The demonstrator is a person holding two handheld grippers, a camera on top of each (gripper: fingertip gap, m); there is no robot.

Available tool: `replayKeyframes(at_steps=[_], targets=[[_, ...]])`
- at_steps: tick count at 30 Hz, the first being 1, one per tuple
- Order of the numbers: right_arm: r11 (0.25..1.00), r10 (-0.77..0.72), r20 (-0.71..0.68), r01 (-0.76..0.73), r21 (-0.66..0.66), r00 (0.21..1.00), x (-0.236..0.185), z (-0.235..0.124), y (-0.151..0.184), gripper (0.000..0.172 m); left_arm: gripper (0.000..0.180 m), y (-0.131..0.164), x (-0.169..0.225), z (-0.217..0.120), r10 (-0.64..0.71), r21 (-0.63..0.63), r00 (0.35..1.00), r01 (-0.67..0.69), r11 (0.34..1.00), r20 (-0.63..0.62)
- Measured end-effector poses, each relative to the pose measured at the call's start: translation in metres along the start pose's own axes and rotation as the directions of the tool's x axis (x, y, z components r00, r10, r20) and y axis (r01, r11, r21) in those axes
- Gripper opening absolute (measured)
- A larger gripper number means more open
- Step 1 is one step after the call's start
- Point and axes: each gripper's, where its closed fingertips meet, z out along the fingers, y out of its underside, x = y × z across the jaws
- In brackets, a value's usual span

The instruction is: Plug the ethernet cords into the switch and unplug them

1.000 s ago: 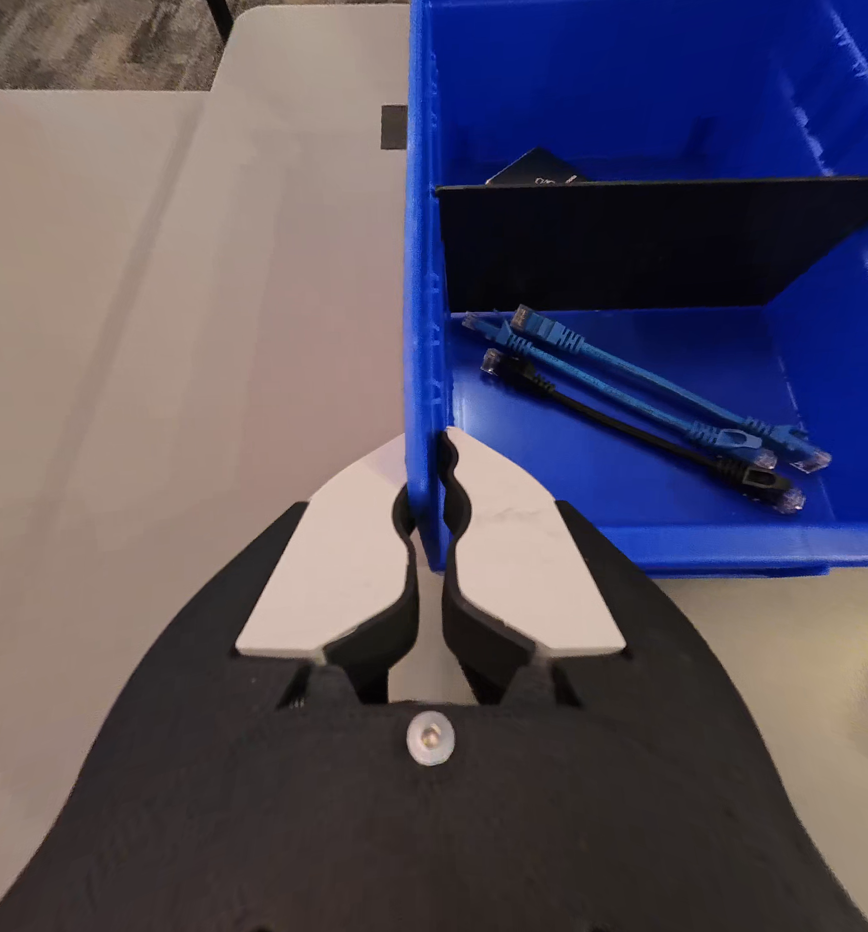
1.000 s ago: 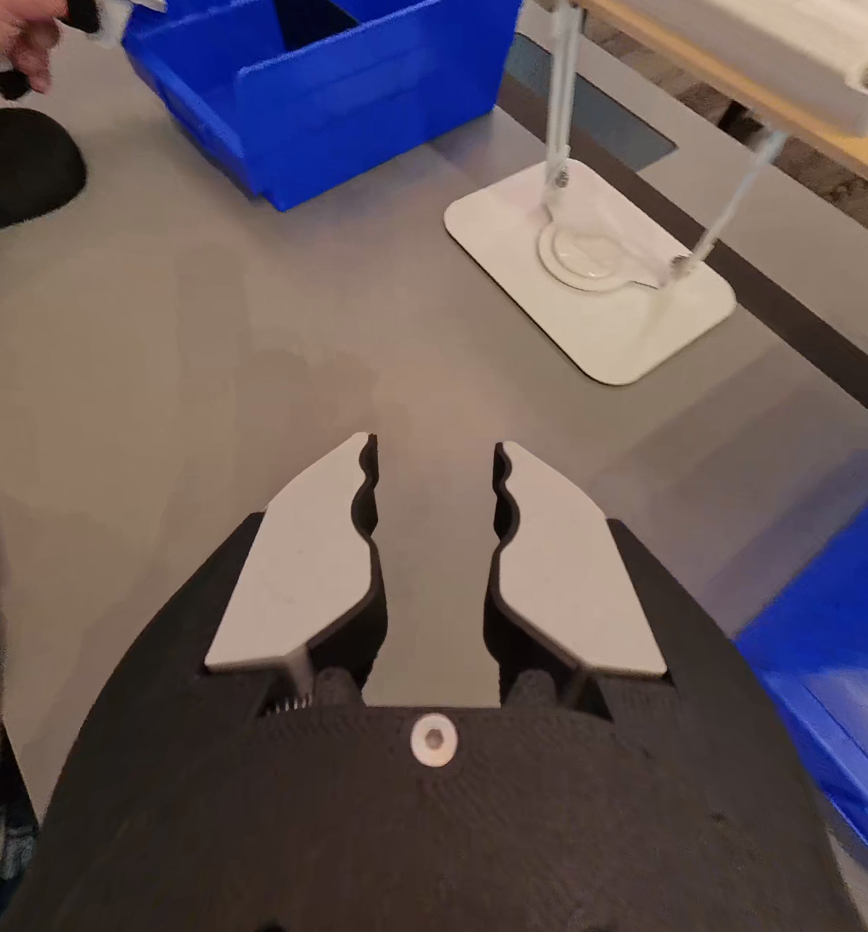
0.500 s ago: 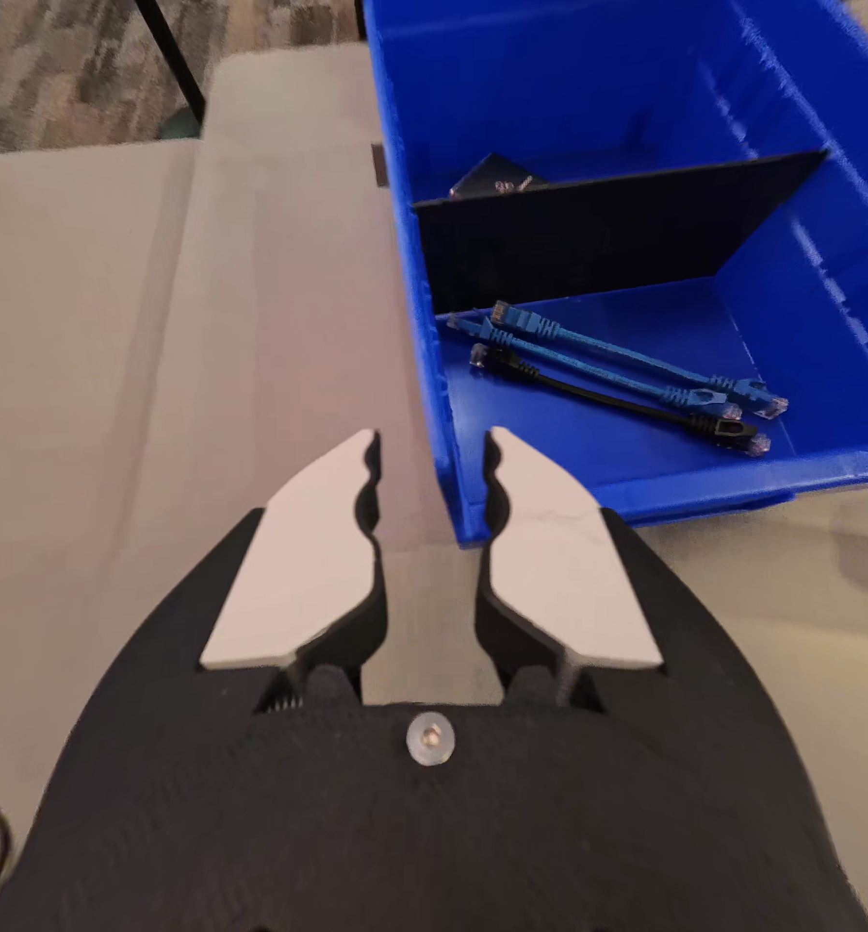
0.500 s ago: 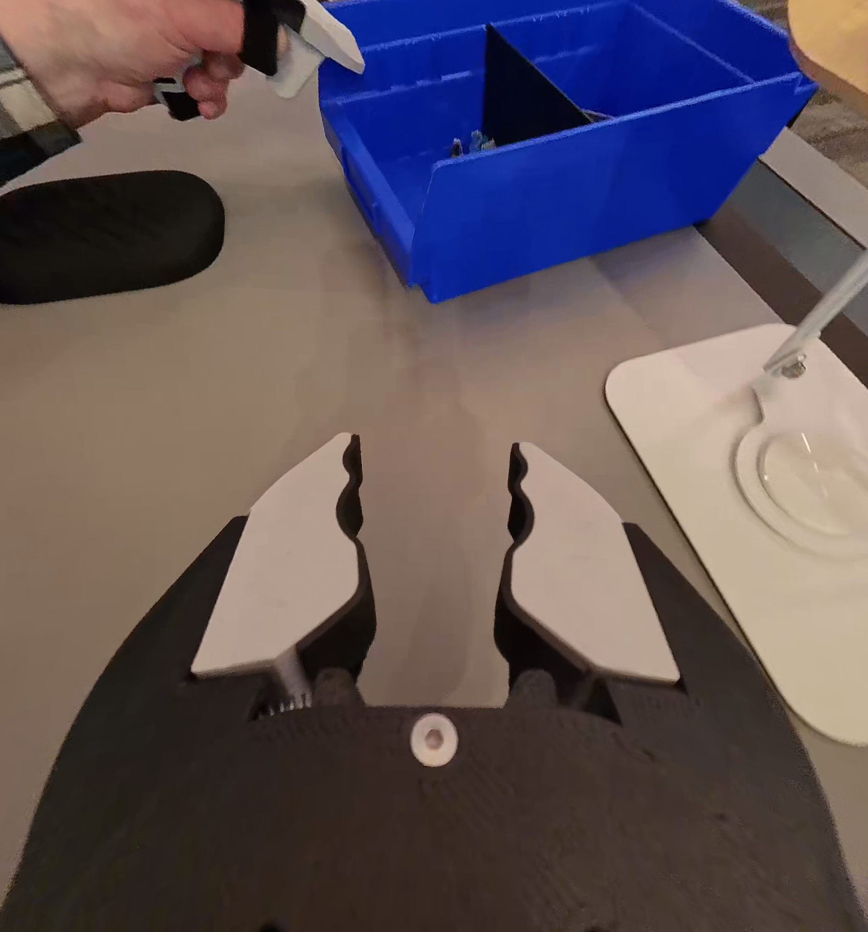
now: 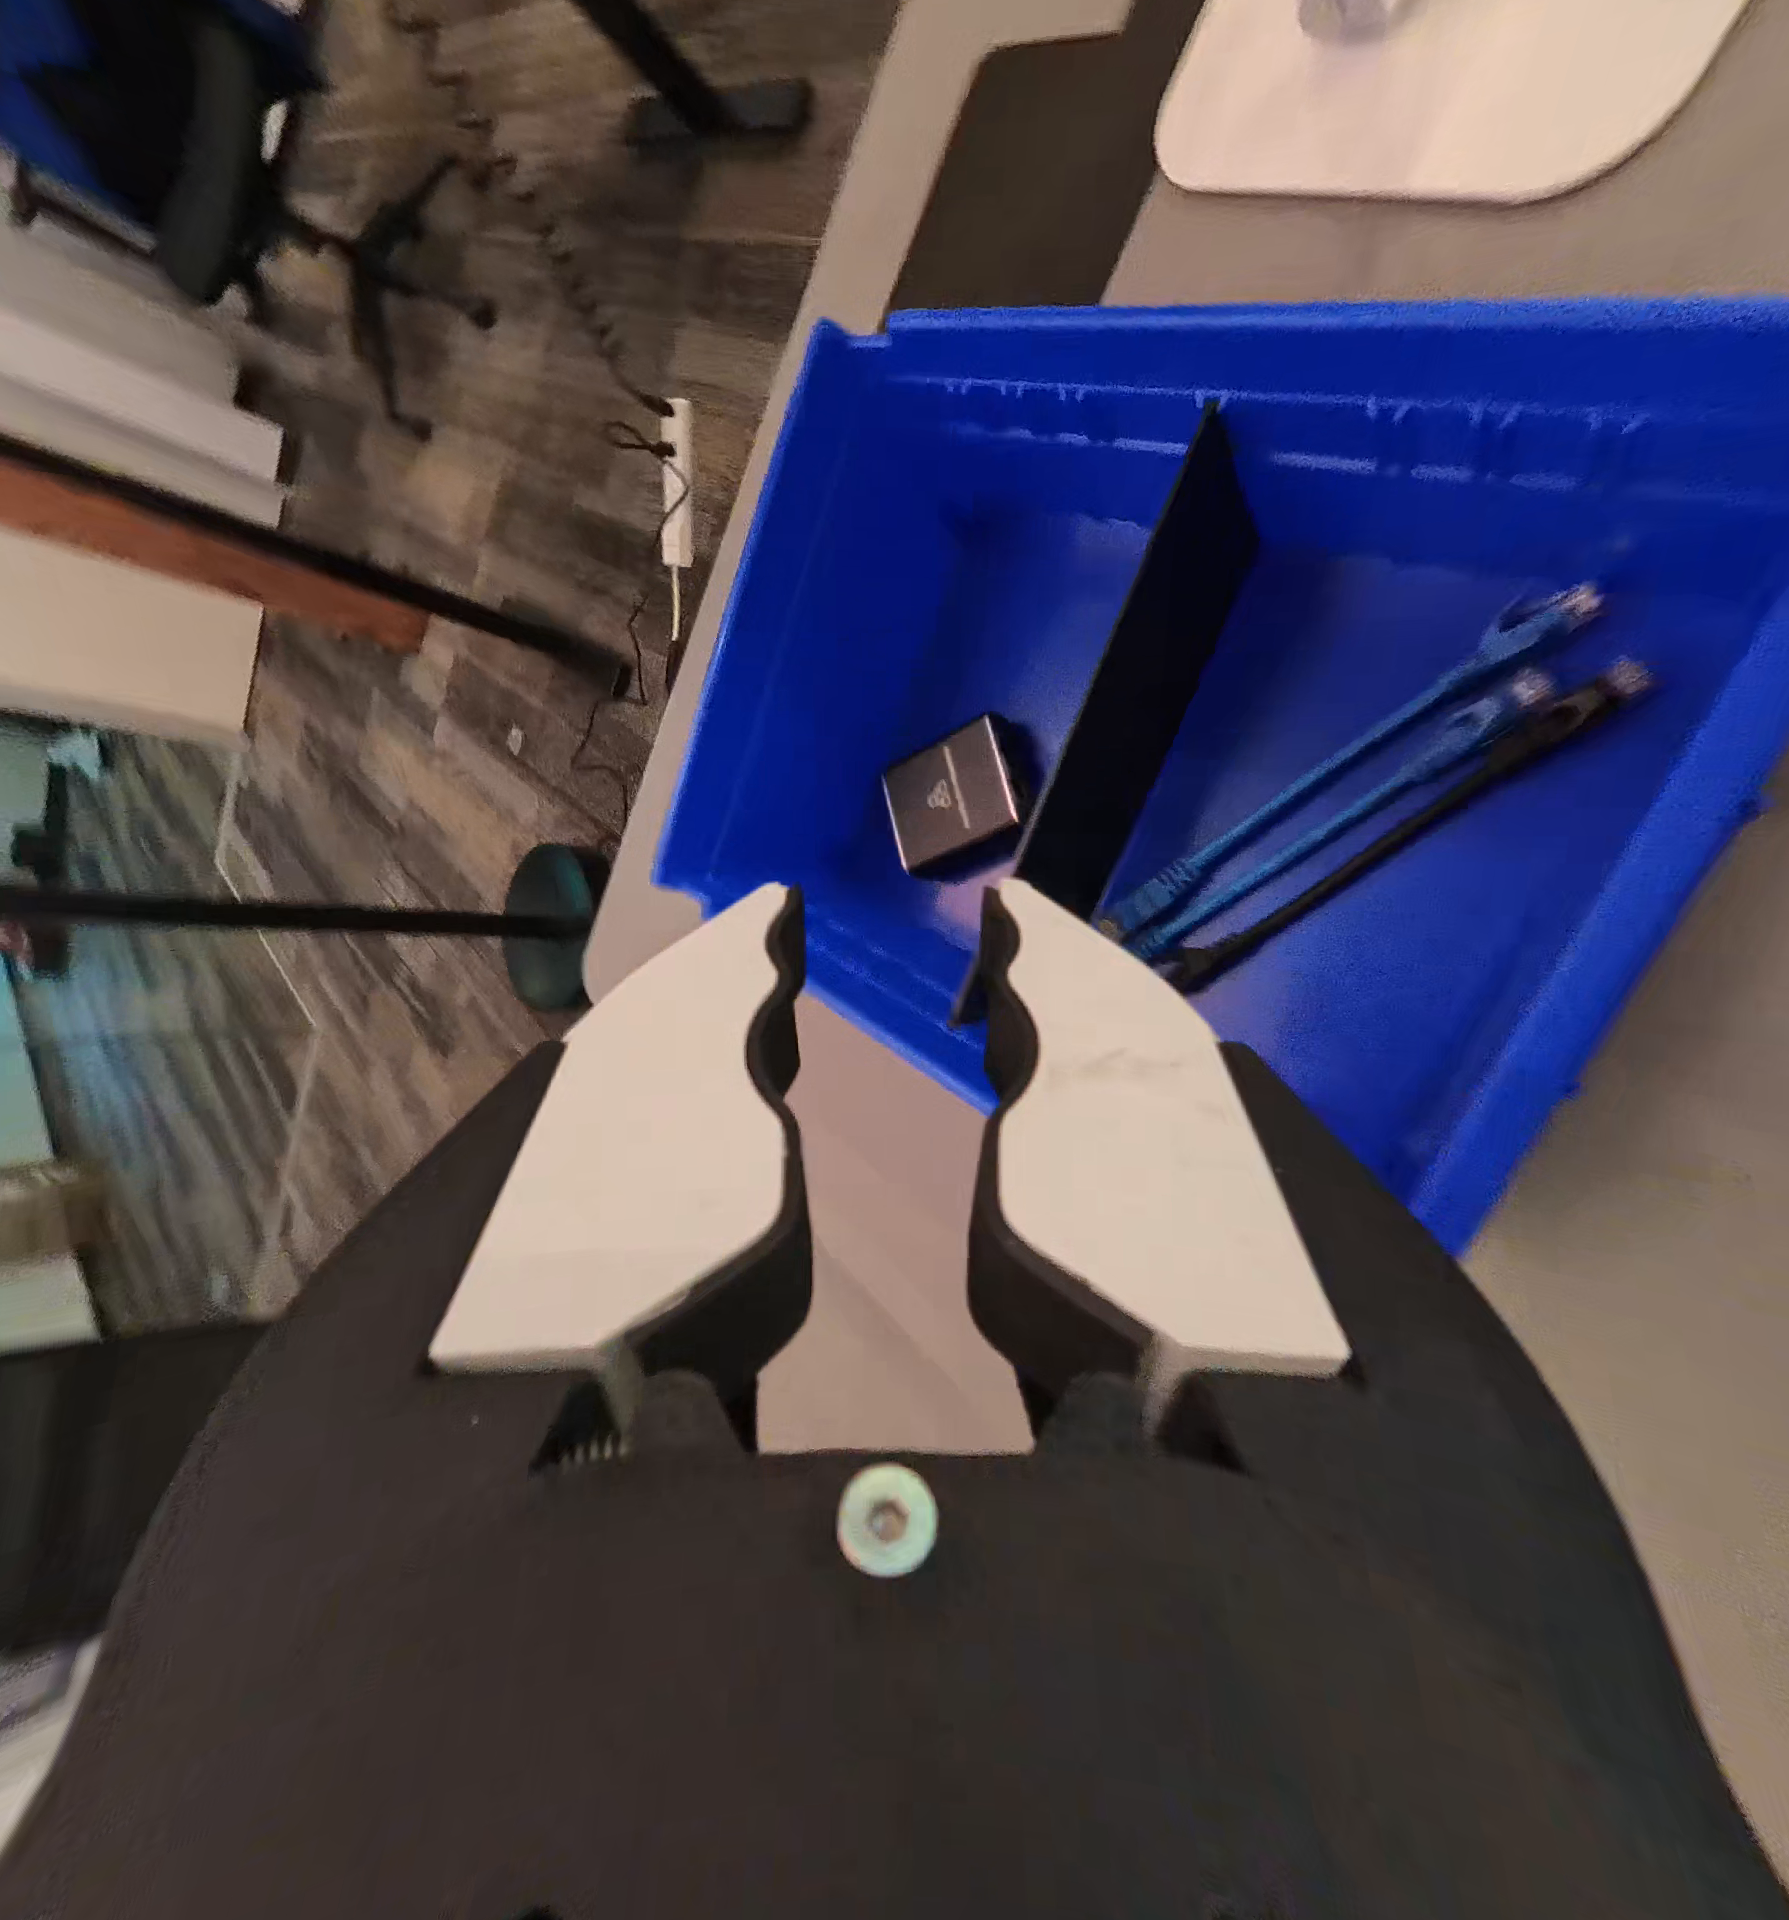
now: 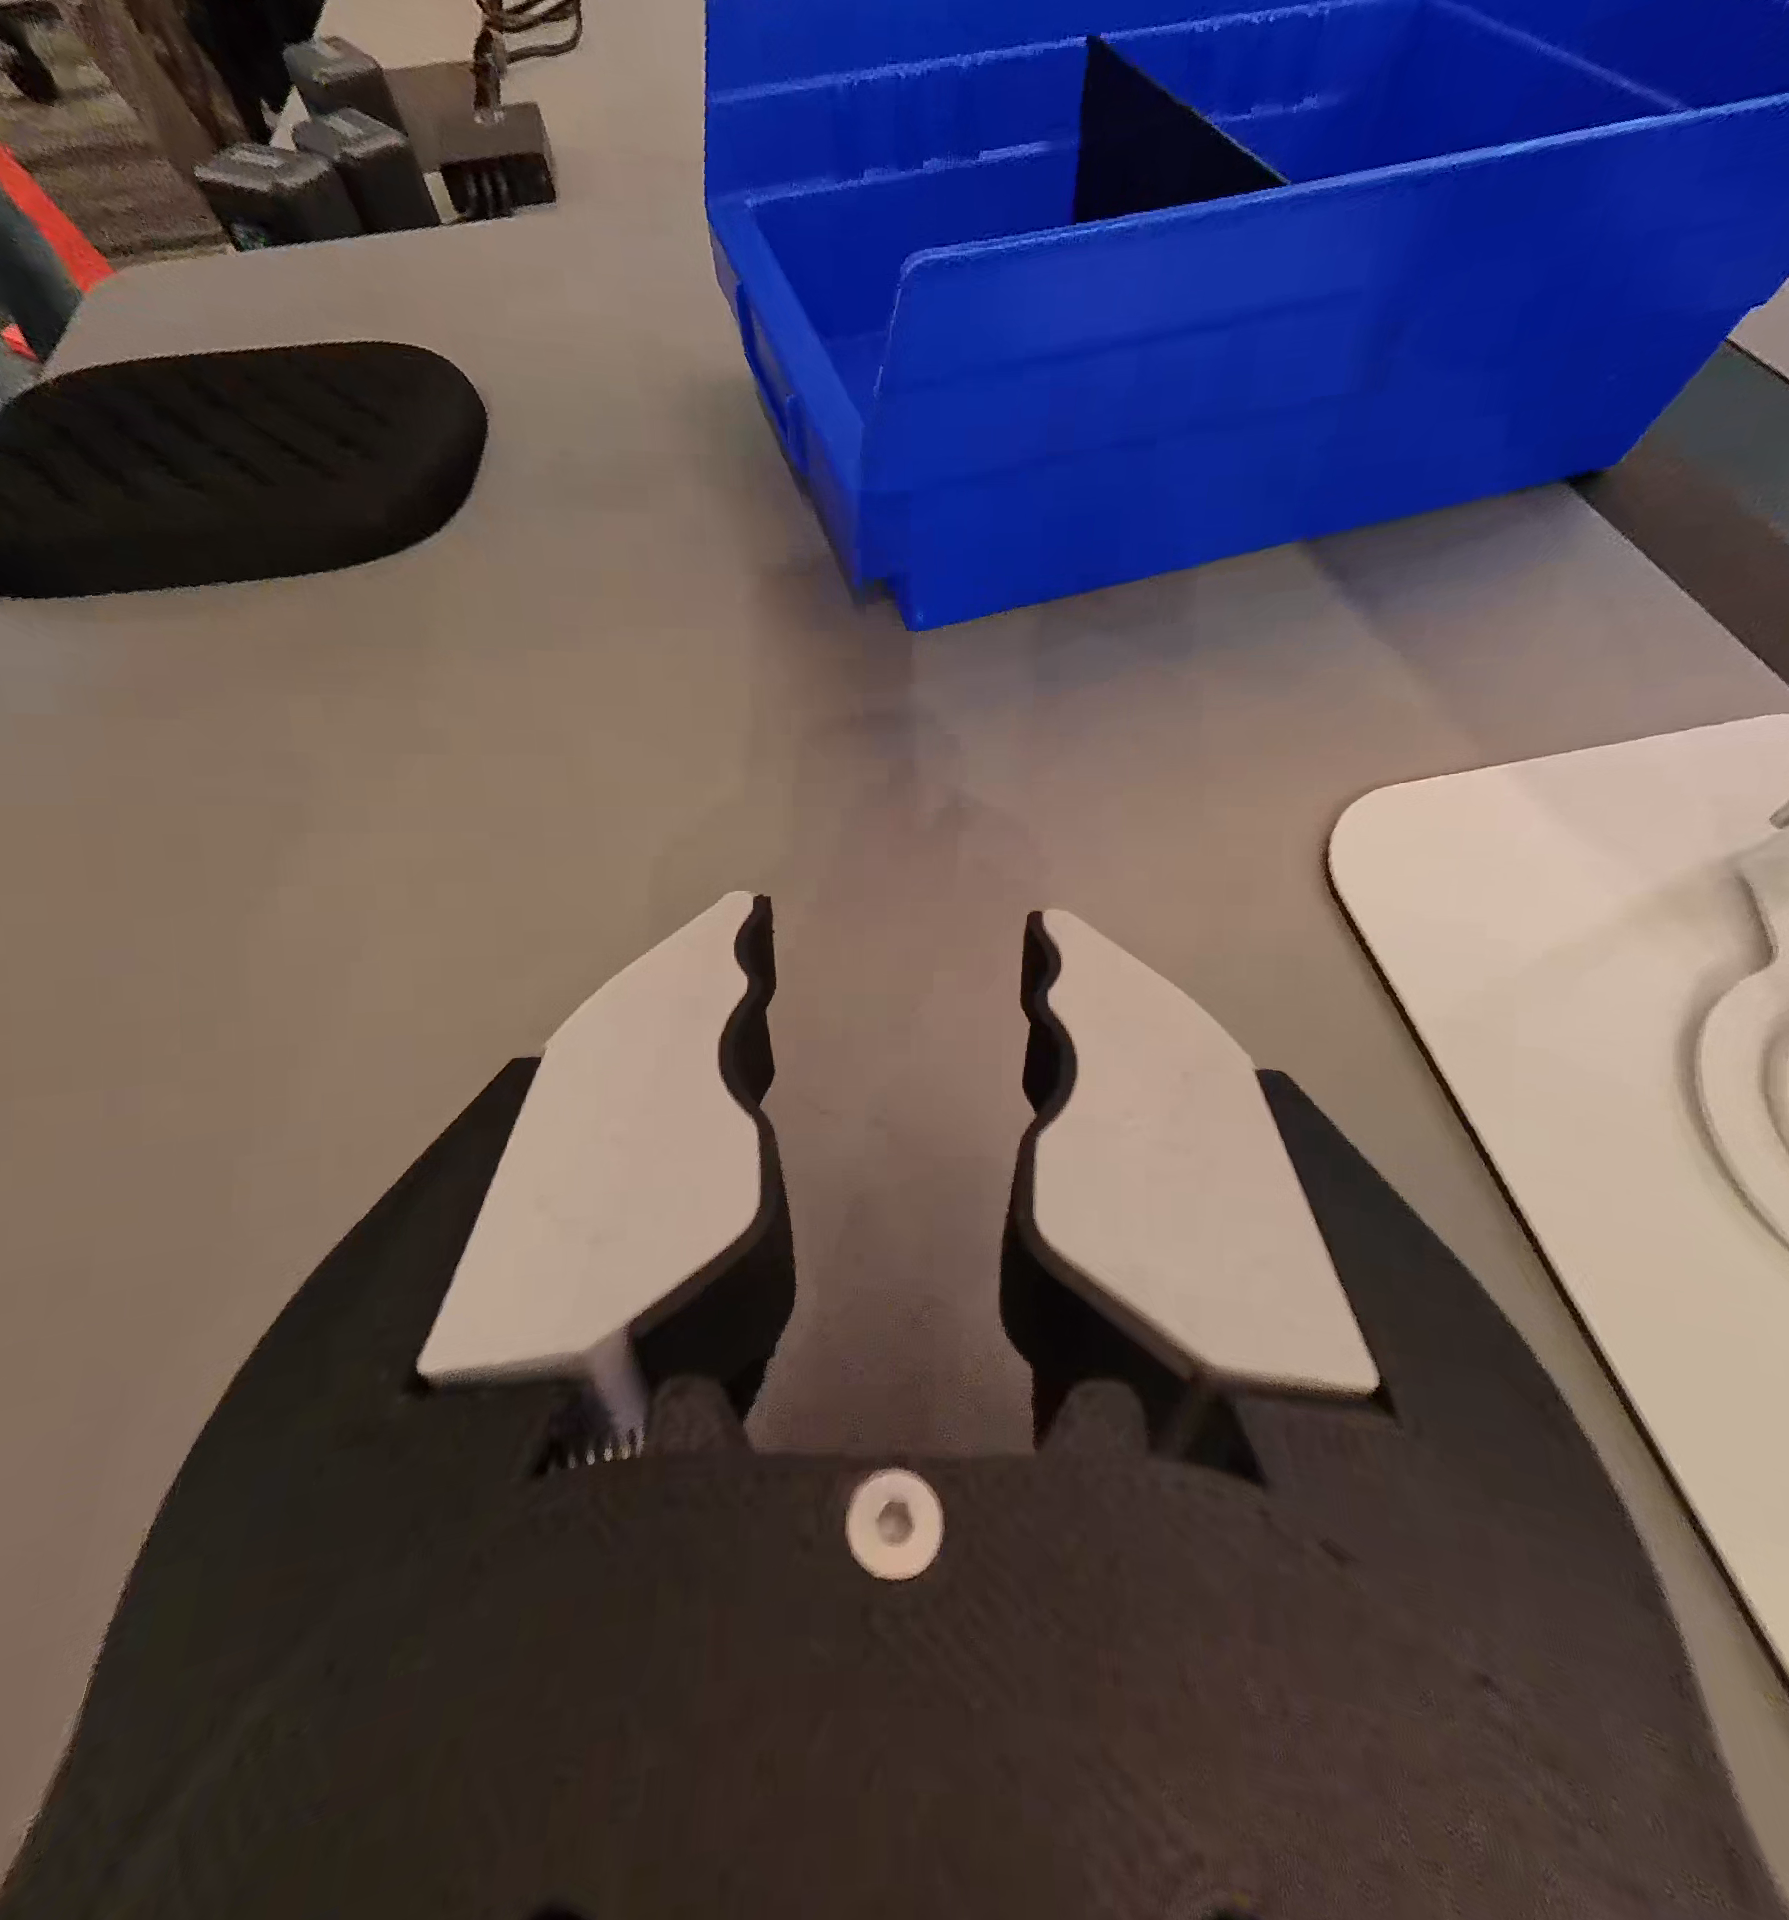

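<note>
A blue bin point(image 5: 848, 997) with a black divider point(image 5: 1139, 707) stands on the grey table. One compartment holds a small dark grey switch point(image 5: 954, 795). The other holds two blue ethernet cords point(image 5: 1337, 779) and a black one point(image 5: 1389, 842). My left gripper point(image 5: 890, 914) is open and empty, raised over the bin's near wall, close to the switch. My right gripper point(image 6: 895, 920) is open and empty above bare table, well short of the bin point(image 6: 1233, 395), whose contents are hidden in that view.
A white stand base point(image 6: 1596, 1039) lies at the right, also in the left wrist view point(image 5: 1430, 94). A black oval pad point(image 6: 204, 462) lies at the left. The table edge and floor with chairs point(image 5: 246, 208) lie left of the bin. Spacing between my two grippers at the tips: around 35 cm.
My left gripper let go of the bin's wall, opened, lifted and swung round over the bin. My right gripper turned toward the bin, staying open.
</note>
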Motion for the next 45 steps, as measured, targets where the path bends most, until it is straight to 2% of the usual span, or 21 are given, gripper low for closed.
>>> replayKeyframes(at_steps=[3, 6, 10, 14, 17, 21, 28, 34, 39, 42, 45], targets=[[0.999, 0.028, 0.028, -0.029, 0.015, 0.999, 0.0, -0.002, 0.002, 0.046, 0.037, -0.009, -0.001, 0.043, 0.153, -0.029, 0.98, -0.158, 0.987, -0.127], [0.999, 0.05, 0.054, -0.05, 0.013, 0.997, -0.001, -0.002, 0.006, 0.046, 0.047, -0.006, -0.002, 0.085, 0.291, -0.066, 0.925, -0.315, 0.947, -0.243], [0.997, 0.066, 0.087, -0.069, 0.031, 0.994, -0.002, -0.004, 0.004, 0.045, 0.04, 0.005, 0.003, 0.129, 0.427, -0.089, 0.815, -0.495, 0.864, -0.391], [0.995, 0.085, 0.12, -0.091, 0.046, 0.989, -0.004, -0.006, 0.002, 0.045, 0.038, 0.026, 0.005, 0.159, 0.548, -0.102, 0.667, -0.676, 0.73, -0.505], [0.995, 0.082, 0.134, -0.09, 0.052, 0.988, -0.005, -0.006, 0.002, 0.044, 0.046, 0.035, 0.01, 0.174, 0.608, -0.066, 0.569, -0.758, 0.649, -0.554], [0.993, 0.085, 0.149, -0.097, 0.073, 0.985, -0.006, -0.009, -0.001, 0.044, 0.057, 0.051, 0.016, 0.188, 0.648, -0.028, 0.48, -0.815, 0.579, -0.591], [0.99, 0.094, 0.165, -0.11, 0.092, 0.982, -0.006, -0.012, -0.003, 0.043, 0.061, 0.068, 0.034, 0.205, 0.654, 0.04, 0.412, -0.827, 0.56, -0.635], [0.99, 0.095, 0.168, -0.11, 0.083, 0.981, -0.007, -0.011, -0.002, 0.042, 0.06, 0.071, 0.033, 0.204, 0.623, -0.013, 0.443, -0.821, 0.57, -0.645], [0.991, 0.09, 0.167, -0.105, 0.08, 0.982, -0.007, -0.01, -0.002, 0.043, 0.059, 0.058, 0.017, 0.197, 0.571, -0.082, 0.594, -0.73, 0.678, -0.567], [0.992, 0.089, 0.17, -0.103, 0.076, 0.981, -0.008, -0.009, -0.001, 0.043, 0.059, 0.044, 0.004, 0.179, 0.502, -0.098, 0.672, -0.645, 0.758, -0.544], [0.991, 0.094, 0.171, -0.109, 0.083, 0.981, -0.007, -0.01, -0.002, 0.042, 0.059, 0.025, -0.009, 0.148, 0.444, -0.121, 0.732, -0.576, 0.808, -0.517]])
